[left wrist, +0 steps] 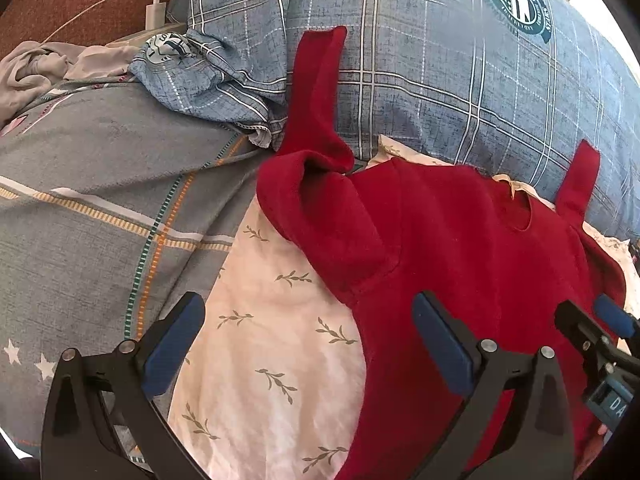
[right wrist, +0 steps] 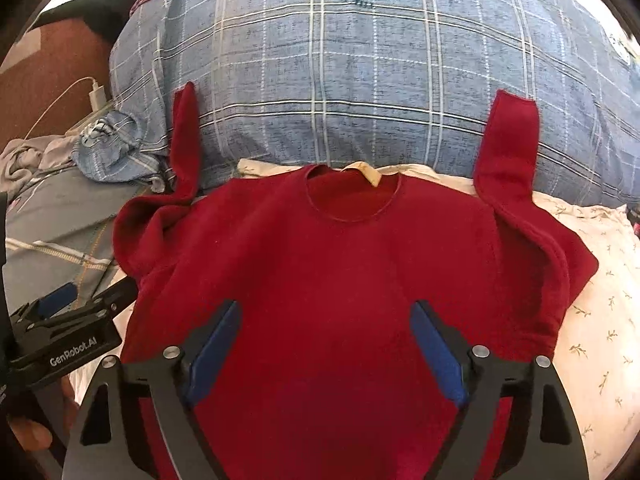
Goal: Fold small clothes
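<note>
**On the bed, a red top is lying spread between two open claws**

Across a white sheet printed with small grey-green sprigs (right wrist: 600, 280), a small dark red fleece long-sleeved top (right wrist: 340, 272) is lying flat with its round neckline facing a large blue-grey plaid pillow (right wrist: 360, 80). Both sleeves are bending upward and resting against that pillow. Over the lower middle of the garment, the right claw (right wrist: 326, 344) is hovering with its blue-padded fingers standing wide, red fabric showing between them but nothing pinched. Just beside the top's edge, the left claw (left wrist: 308, 344) is hanging over the sheet, its fingers also spread wide and gripping nothing. A grey checked quilt (left wrist: 100, 200) is lying beside the sheet, and a white charger with its cable (left wrist: 154, 12) is sitting near the pillow's far corner.
</note>
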Available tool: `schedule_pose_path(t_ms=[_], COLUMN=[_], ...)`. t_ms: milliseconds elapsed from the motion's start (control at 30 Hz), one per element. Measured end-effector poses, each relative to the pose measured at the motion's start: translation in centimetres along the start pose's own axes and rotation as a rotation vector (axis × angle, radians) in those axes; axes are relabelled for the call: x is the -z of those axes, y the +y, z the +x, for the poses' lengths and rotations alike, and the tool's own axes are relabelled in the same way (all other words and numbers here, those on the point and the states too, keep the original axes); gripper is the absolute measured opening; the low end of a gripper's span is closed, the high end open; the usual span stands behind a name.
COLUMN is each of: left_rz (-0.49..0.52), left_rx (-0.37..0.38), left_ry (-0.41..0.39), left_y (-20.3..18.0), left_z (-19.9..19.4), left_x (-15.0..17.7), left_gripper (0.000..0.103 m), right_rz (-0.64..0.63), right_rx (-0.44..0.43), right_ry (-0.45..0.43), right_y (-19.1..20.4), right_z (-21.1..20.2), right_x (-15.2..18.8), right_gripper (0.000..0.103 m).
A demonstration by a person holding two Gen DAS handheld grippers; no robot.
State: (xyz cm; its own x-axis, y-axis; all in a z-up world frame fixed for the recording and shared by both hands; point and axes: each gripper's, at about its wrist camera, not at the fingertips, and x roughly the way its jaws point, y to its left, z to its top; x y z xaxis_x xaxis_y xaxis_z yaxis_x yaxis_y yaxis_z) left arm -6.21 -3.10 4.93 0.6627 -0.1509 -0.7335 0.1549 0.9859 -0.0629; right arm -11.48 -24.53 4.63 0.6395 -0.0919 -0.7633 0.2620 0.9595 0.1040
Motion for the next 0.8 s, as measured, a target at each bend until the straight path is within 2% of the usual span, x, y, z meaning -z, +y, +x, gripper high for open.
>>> schedule_pose_path(t_ms=[533,800], left_rz=[0.026,0.021], left_rx=[0.015,0.011], left_ry=[0.000,0.004], left_y=[-0.6,-0.6], left_z=[0.0,0.2], left_x=[0.2,0.2], left_gripper=[0.103,0.103], right_rz=[0.018,0.016], right_rx=[0.029,0.009], right_ry=[0.041,0.069], right_y=[-0.8,-0.7], right_z=[0.9,1.7], right_x=[0.5,0.7], right_gripper=[0.088,0.088])
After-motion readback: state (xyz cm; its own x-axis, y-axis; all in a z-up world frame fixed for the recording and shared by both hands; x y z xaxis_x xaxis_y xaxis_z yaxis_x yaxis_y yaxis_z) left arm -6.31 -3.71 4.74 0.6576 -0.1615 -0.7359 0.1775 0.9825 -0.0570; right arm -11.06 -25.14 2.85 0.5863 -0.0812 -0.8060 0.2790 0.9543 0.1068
